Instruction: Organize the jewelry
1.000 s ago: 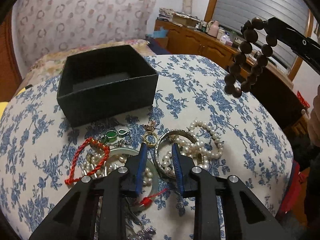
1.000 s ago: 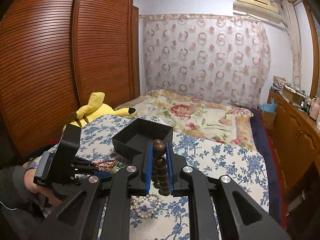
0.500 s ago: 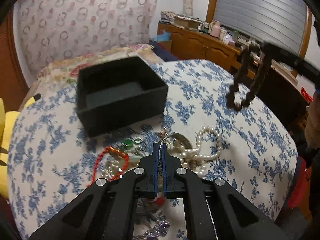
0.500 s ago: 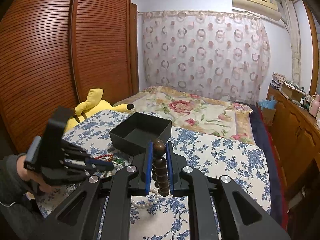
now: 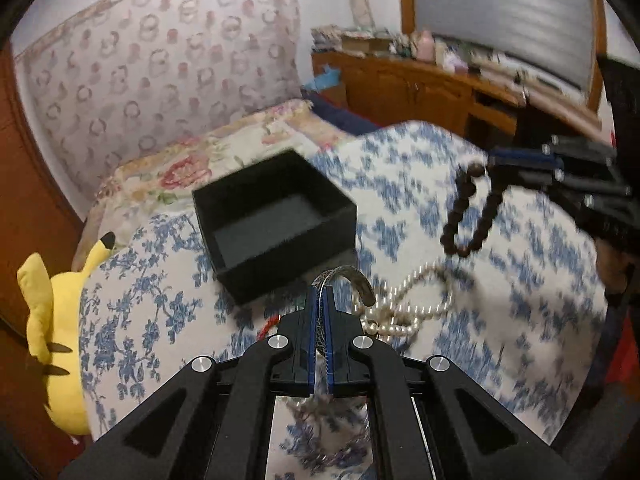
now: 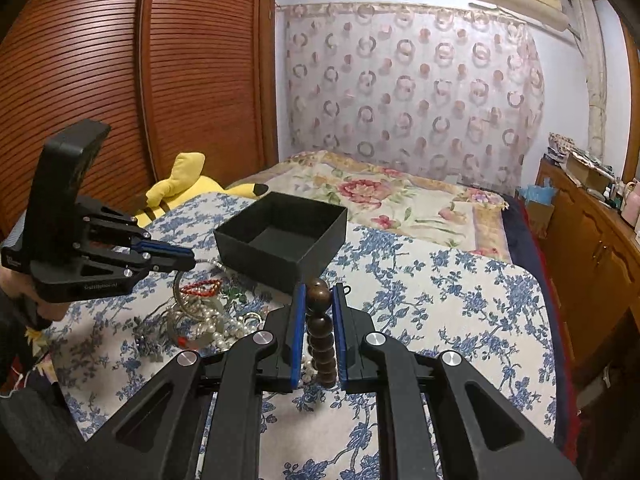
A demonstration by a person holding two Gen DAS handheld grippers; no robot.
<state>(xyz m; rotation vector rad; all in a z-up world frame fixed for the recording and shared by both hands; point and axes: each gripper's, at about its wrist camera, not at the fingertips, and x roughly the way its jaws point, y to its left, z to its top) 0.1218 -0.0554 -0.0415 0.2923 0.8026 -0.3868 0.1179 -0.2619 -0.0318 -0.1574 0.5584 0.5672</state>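
The left gripper (image 5: 319, 300) is clamped on a silver bangle (image 5: 347, 276) whose open curve arcs up and right of its tips, just short of the empty black box (image 5: 276, 216). The right gripper (image 6: 319, 300) pinches a wooden bead bracelet (image 6: 320, 336), which hangs lengthwise between its jaws. Bare floral cloth (image 6: 460, 300) lies right of the box; pearls (image 5: 416, 300) lie beside the bangle.

We see the box (image 6: 280, 240) standing on the table (image 6: 460, 300), with the heap of jewellery (image 6: 200, 316) near and left of it. Beyond the table lies the bed (image 6: 380, 196), the plush toy (image 6: 180, 196) at the table's far left and the cabinet (image 6: 592, 240) along the right.
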